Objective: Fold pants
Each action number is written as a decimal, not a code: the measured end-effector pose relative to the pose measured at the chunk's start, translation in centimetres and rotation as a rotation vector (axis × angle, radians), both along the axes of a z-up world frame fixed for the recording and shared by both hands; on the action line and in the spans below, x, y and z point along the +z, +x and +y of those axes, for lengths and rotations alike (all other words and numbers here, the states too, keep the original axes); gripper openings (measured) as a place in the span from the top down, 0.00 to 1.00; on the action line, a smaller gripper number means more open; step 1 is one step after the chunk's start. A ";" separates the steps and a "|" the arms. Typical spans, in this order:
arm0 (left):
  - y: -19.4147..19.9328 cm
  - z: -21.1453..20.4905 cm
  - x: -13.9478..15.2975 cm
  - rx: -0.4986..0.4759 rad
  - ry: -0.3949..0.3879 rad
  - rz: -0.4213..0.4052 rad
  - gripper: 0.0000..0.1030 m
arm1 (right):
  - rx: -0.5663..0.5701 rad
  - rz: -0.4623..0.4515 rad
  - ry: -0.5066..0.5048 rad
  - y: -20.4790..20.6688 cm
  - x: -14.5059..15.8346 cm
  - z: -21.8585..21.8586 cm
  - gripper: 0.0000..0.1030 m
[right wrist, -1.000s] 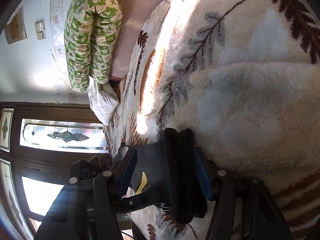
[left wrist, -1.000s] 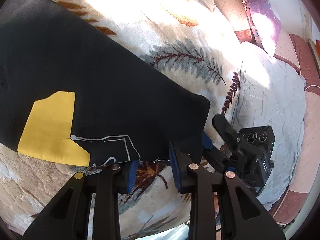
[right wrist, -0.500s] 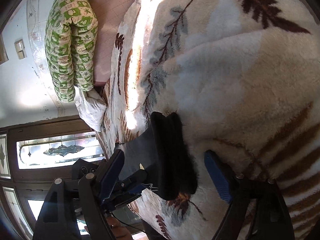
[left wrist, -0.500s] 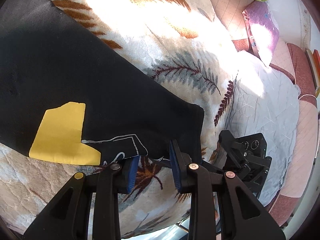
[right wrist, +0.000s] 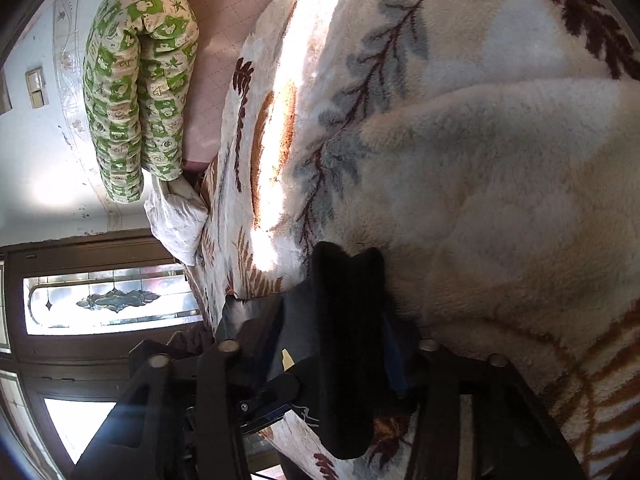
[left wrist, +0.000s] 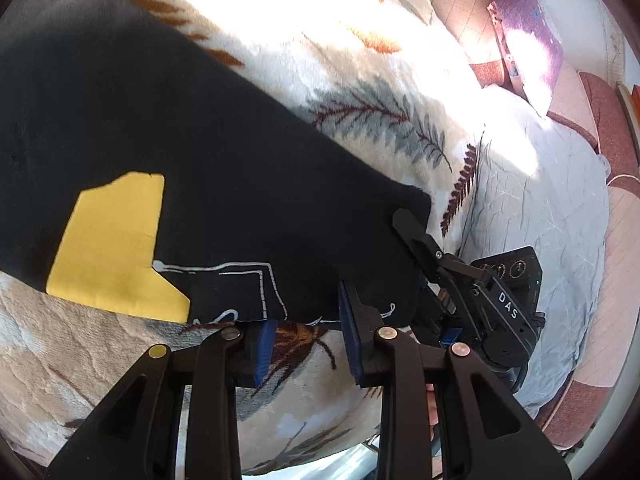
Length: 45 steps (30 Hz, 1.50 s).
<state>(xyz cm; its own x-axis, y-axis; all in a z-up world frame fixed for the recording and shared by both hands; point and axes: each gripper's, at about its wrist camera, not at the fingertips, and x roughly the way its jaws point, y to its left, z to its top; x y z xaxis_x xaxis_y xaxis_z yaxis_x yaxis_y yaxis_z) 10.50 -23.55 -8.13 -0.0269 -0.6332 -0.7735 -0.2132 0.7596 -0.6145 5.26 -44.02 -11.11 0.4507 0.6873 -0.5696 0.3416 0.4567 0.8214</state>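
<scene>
Black pants with a yellow patch and white line print lie flat on a fluffy leaf-patterned blanket. My left gripper is open at the pants' near edge, with blanket showing between its blue pads. My right gripper sits at the pants' right end. In the right wrist view my right gripper is shut on the thick folded end of the pants, which stands up between the fingers.
A grey quilted cover lies right of the blanket, with a purple cushion beyond. A green patterned pillow and a white cloth bundle sit at the bed's far end. A glass door stands behind.
My right gripper was shut on the pants' end, opened wide half a second ago, and is shut on it again. My left gripper stays open at the near edge.
</scene>
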 end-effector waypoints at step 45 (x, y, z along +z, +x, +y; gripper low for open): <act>1.8 22.1 -1.1 0.235 -0.067 0.048 0.87 | 0.110 -0.110 -0.034 4.3 5.4 18.8 0.82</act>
